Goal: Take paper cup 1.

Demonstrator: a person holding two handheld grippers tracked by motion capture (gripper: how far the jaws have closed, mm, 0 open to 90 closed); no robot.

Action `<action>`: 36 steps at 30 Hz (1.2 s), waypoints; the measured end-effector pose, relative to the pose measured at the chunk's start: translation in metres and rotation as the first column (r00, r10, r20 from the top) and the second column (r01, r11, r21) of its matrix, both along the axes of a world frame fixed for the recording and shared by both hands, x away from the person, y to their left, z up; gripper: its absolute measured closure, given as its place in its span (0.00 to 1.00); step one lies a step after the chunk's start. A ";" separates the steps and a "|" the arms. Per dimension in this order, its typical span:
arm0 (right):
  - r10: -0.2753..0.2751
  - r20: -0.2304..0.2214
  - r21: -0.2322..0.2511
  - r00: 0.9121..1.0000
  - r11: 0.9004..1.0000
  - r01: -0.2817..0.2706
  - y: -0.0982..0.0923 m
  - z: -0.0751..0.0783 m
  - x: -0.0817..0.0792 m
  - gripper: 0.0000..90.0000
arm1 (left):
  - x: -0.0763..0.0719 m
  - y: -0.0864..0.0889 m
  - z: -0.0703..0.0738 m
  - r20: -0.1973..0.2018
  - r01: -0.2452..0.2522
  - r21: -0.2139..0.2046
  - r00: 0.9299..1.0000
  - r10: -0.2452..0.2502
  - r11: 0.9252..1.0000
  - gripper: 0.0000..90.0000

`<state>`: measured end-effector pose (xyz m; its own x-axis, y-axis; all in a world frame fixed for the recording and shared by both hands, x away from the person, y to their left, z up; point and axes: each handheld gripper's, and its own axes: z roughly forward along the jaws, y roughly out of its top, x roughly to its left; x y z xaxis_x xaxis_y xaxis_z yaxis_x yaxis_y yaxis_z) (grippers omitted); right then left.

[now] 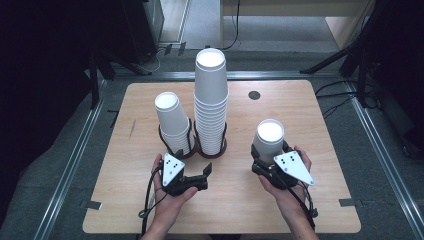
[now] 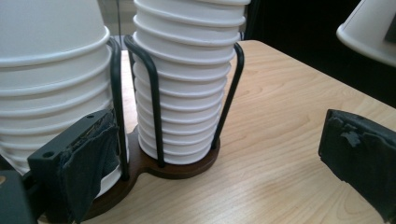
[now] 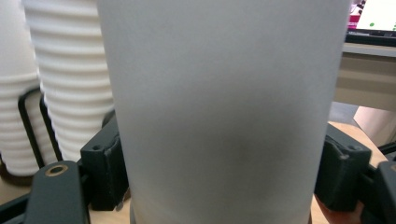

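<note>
White paper, smooth and matte, forms a single upside-down cup (image 1: 269, 138) held in the right gripper (image 1: 272, 162) at the right side of a pale wooden table (image 1: 320, 120). The cup tapers upward to its flat, round base, and its wider mouth faces down. In the right gripper view the cup wall (image 3: 219, 112) stands upright between the two black jaws, one pad pressed on each side of it, so the jaws are pinching the cup low on its body.

The left gripper (image 1: 197, 172) sits near the table's middle, just in front of the cup stacks. In the left gripper view its fingers (image 2: 88, 163) are spread wide with nothing between them; the pads are wrapped in rough, torn dark tape.

Beyond the left gripper are two stacks of upside-down white cups, their rolled rims making ribbed rings. The short stack (image 1: 172, 122) is on the left and the tall stack (image 1: 211, 100) just beside it on the right. Both stand in a holder (image 2: 187, 168) with a dark brown wooden base and thin black wire loops rising beside each stack.

A small dark round disc (image 1: 254, 95) lies at the far side of the table.
</note>
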<state>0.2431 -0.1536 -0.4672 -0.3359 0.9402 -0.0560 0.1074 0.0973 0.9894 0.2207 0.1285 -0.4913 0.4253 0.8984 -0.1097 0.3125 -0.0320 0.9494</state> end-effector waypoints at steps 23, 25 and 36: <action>0.016 0.012 -0.257 1.000 0.966 -0.013 0.016 -0.052 -0.025 0.21 | -0.011 -0.007 0.006 -0.021 0.090 -0.039 0.996 -0.091 0.995 0.00; 0.018 0.013 -0.277 1.000 0.961 -0.014 0.018 -0.055 -0.026 0.21 | -0.012 -0.006 0.007 -0.021 0.099 -0.044 0.995 -0.100 0.994 0.00; 0.059 0.036 -0.379 0.998 0.924 -0.041 0.038 -0.070 -0.032 0.21 | -0.012 -0.011 0.011 -0.033 0.144 -0.073 0.989 -0.147 0.987 0.00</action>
<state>0.2108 -0.1151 -0.5370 -0.3709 0.8281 -0.4203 0.0479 0.4691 0.8819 0.2084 0.1179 -0.4808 0.5450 0.8170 -0.1884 0.3450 -0.0137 0.9385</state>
